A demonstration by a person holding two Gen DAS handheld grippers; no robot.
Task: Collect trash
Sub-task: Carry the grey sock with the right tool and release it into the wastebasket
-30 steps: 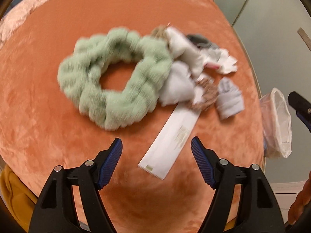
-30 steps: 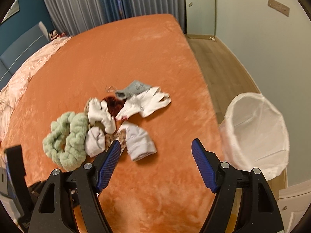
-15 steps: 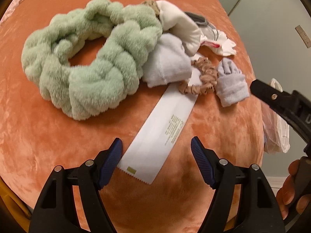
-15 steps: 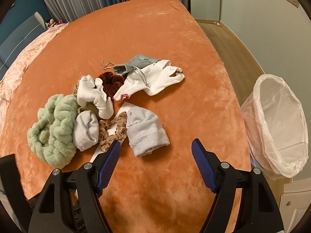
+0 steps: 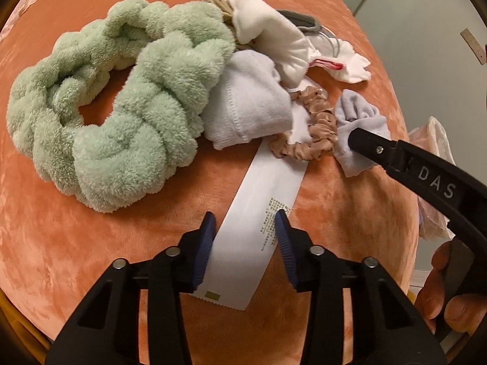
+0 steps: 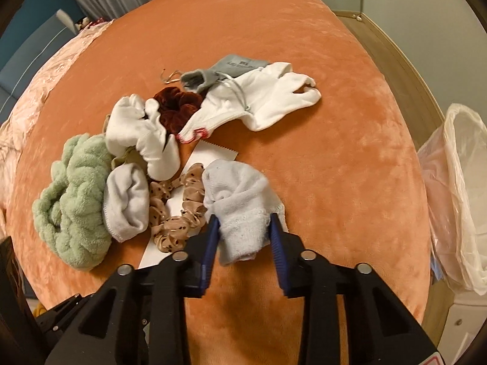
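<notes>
left gripper (image 5: 246, 231) jaws astride white paper wrapper (image 5: 257, 219) flat on orange bedspread (image 5: 91, 243), pads at both long edges, looks pinched. wrapper's far end under tan scrunchie (image 5: 316, 127) and white sock (image 5: 246, 109). right gripper (image 6: 243, 231) jaws closed on pale blue sock (image 6: 240, 203), sock bunched between pads. green fluffy headband (image 5: 121, 106) left of pile. lined bin (image 6: 456, 197) off bed edge, right.
</notes>
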